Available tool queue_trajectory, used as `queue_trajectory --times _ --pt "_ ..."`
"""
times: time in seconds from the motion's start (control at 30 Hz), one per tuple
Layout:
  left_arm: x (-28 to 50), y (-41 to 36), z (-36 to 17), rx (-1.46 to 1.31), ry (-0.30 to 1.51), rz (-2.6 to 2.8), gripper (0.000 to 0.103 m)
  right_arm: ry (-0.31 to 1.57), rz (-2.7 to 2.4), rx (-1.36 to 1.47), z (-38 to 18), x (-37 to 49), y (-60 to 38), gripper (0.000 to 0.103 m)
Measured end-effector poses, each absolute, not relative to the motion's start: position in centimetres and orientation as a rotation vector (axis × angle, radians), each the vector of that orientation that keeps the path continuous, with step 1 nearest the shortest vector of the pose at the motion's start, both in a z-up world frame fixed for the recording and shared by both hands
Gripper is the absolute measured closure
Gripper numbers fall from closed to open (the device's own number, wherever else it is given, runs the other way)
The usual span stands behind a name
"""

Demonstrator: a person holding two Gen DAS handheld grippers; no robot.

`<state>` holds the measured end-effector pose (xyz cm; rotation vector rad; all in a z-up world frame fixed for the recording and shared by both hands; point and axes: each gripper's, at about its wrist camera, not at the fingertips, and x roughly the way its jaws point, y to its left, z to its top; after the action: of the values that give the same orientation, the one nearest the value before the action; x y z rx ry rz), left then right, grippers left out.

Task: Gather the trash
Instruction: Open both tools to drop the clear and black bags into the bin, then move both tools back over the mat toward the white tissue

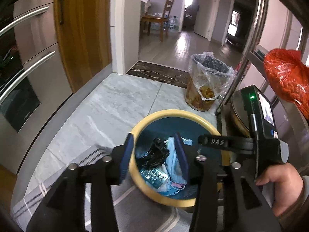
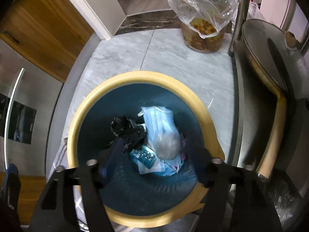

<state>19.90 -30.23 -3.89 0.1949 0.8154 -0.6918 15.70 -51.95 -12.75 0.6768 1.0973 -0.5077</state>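
A blue bin with a yellow rim (image 1: 154,116) (image 2: 119,81) stands on the grey tiled floor. Inside lie a crumpled black bag (image 2: 127,131), light blue face masks (image 2: 156,119), a blister pack (image 2: 143,155) and a whitish wad (image 2: 168,145). My left gripper (image 1: 153,137) hangs open over the near rim, one blue pad (image 1: 127,154) outside the rim and the other over the trash, nothing pressed between them. My right gripper (image 2: 156,154) points down into the bin, open wide, the trash lying loose below it. A hand (image 1: 280,183) holds that tool at the right.
A second bin lined with clear plastic (image 1: 208,81) (image 2: 202,19) holds food scraps beyond the blue bin. A red plastic bag (image 1: 285,77) hangs at the right above a metal pan (image 2: 270,58). Oven fronts (image 1: 29,67) line the left. A striped grey rug (image 1: 58,183) lies near.
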Motion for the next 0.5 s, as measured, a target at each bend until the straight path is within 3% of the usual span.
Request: queue_trajectory --times 0.1,0.17,0.37,0.5 --pt "19.5 -28.6 -3.5 0.178 0.816 -0.66 0.044 1.09 -0.507 0.684 -12.5 15.6 -52.0 0.023" --pt "19.1 -27.2 -3.0 0.164 0.803 -0.622 0.027 1.09 -0.499 0.677 -12.3 15.6 -51.9 0.02" --pt "17.9 -23.5 -2.0 0.132 0.796 -0.529 0.011 1.049 -0.483 0.598 -10.6 15.5 -50.7 0.014" --pt "16.7 -20.9 -1.0 0.114 0.783 -0.49 0.007 0.974 -0.458 0.472 -8.2 15.5 -49.0 0.011"
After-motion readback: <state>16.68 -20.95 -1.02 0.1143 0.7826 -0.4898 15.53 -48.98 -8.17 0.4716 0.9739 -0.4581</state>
